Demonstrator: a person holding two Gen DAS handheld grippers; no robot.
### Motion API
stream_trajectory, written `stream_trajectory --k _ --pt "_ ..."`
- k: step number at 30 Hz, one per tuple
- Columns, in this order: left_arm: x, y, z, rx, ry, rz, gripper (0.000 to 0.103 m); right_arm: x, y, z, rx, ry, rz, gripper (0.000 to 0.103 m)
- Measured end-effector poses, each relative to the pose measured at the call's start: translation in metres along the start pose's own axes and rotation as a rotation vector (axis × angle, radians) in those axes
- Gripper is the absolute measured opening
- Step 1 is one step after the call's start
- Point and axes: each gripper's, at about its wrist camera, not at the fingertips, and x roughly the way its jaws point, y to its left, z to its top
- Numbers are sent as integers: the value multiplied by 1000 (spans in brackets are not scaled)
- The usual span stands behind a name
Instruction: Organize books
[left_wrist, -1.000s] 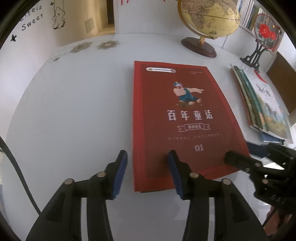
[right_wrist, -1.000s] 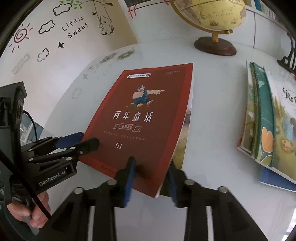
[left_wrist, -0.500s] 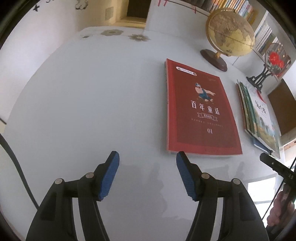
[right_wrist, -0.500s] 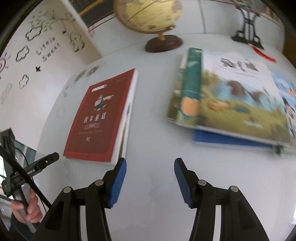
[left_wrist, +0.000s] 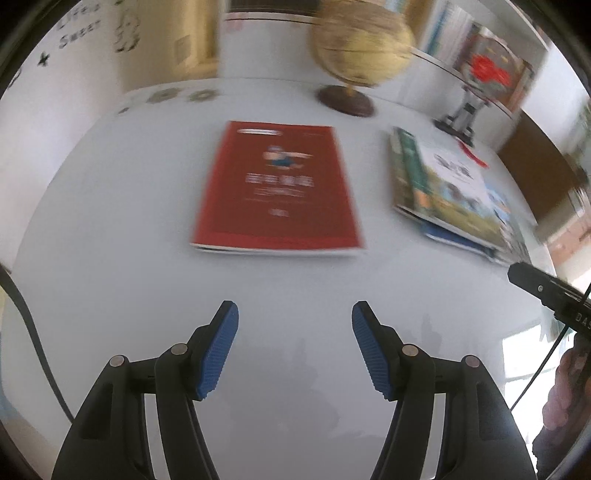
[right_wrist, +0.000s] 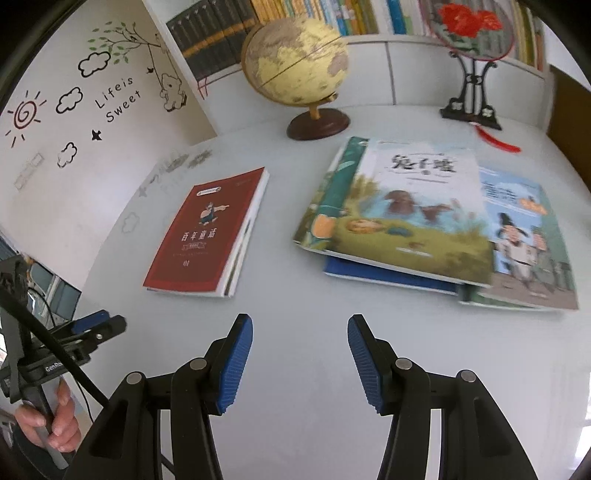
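Both my left gripper (left_wrist: 294, 347) and right gripper (right_wrist: 300, 363) hang released, ribbed blue pads empty, over the glossy white table (right_wrist: 295, 295); the flat red book (left_wrist: 277, 188) is motion-blurred, its title unreadable.

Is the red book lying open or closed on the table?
Closed: the red book lies flat, front cover up, page edges stacked beneath, on the white table.

My bench (right_wrist: 303, 369) is smooth, glossy white, faintly mirroring my claw pads (right_wrist: 236, 365), which are ribbed blue rubber on matt black plastic arms. The red book (right_wrist: 195, 240) has a satin paper cover; the globe's base (right_wrist: 318, 125) looks like polished wood.
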Motion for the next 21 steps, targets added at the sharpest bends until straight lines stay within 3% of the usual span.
stream_trajectory --k 12,21 --pt "-38 -136 -21 157 -82 -110 62 -96 -68 -36 -9 -83 -57 52" --pt "-30 -170 11 227 -104 -136 62 -121 -90 -28 -16 -137 -45 52"
